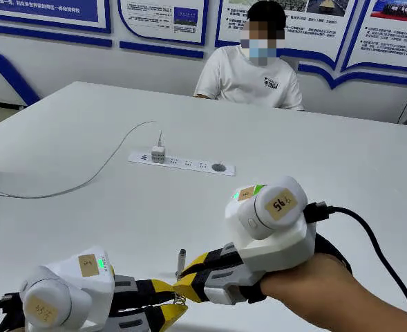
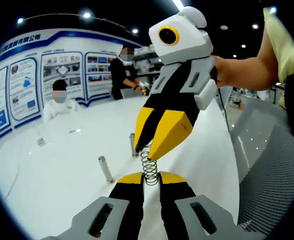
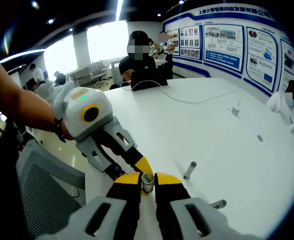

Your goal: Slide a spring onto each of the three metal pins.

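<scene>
A small metal spring is held between both grippers, just above the white table. My left gripper is shut on its lower end, and its yellow tips show at the bottom of the head view. My right gripper is shut on the other end of the spring; it comes in from the right. A bare metal pin stands upright just behind the tips, and appears again as the pin and the pin. A ribbed, spring-like piece sits close by.
A white power strip with a plugged charger and a long cable lies mid-table. A person in a white shirt sits at the far side. A grey mesh chair stands at the table's near edge.
</scene>
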Motion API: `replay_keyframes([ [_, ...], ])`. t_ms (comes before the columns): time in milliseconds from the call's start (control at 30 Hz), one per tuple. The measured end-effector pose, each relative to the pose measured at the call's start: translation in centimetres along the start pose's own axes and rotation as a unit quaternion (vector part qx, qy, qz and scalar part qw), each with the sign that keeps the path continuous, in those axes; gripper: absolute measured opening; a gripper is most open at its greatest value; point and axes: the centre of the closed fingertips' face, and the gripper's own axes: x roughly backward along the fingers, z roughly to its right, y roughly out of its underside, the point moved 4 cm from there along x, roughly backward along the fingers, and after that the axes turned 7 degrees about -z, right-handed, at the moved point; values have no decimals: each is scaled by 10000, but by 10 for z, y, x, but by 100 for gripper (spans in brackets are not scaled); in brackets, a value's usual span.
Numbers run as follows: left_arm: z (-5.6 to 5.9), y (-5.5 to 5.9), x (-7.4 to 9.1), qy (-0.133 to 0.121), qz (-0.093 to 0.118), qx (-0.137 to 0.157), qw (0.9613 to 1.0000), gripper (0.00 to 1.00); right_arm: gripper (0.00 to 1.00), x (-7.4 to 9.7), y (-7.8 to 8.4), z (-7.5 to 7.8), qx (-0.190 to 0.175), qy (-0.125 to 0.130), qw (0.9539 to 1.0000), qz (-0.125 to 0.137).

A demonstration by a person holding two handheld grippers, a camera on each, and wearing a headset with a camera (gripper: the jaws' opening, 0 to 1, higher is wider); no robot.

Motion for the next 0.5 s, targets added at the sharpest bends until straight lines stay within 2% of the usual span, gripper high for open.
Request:
replay_keyframes([
  [233,-3,-1,1,-7,43,103,9999,11,13,-2,2,-2,287,58,9996,-13],
  [500,-4,0,1,-11,43,133,9999,11,14,-1,1,-1,301,117,9994,82],
])
